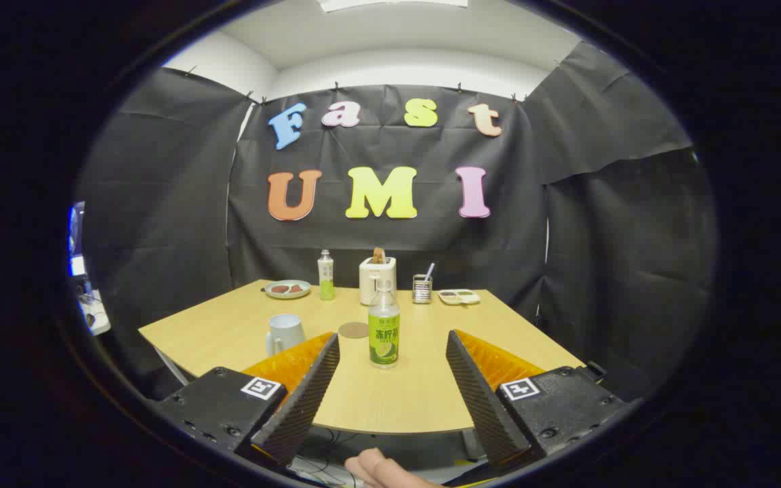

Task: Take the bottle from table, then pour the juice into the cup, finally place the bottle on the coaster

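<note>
A clear bottle point(384, 329) with a green label and green juice stands upright on the wooden table point(424, 393), just ahead of my fingers and about midway between them. My gripper point(392, 340) is open, with nothing between its fingers. A pale mug point(285, 334) with its handle to the left stands beyond the left finger. A round brown coaster point(354, 330) lies flat between the mug and the bottle, slightly further back.
At the table's back edge stand a plate of food point(287, 289), a second green bottle point(325, 275), a white toaster point(377, 279), a small holder with a utensil point(422, 288) and a flat tray point(459, 297). A person's fingers point(380, 471) show below the table's near edge.
</note>
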`<action>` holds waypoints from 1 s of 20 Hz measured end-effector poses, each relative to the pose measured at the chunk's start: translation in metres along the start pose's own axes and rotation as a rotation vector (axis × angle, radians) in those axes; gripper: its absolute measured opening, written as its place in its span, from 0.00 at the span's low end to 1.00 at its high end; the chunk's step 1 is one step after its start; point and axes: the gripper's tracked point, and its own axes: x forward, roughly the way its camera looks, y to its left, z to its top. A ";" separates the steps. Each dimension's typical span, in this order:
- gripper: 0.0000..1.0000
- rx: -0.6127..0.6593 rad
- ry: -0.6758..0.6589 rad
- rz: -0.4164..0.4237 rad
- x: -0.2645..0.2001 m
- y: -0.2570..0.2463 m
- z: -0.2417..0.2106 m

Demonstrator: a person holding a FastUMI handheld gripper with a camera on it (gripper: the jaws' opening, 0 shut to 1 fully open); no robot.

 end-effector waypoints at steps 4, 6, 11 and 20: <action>1.00 -0.010 0.006 0.008 0.007 0.004 -0.006; 1.00 -0.008 0.014 0.009 0.011 0.003 -0.009; 1.00 0.011 0.031 0.016 0.027 0.004 -0.015; 1.00 0.001 0.044 0.013 0.089 0.008 -0.026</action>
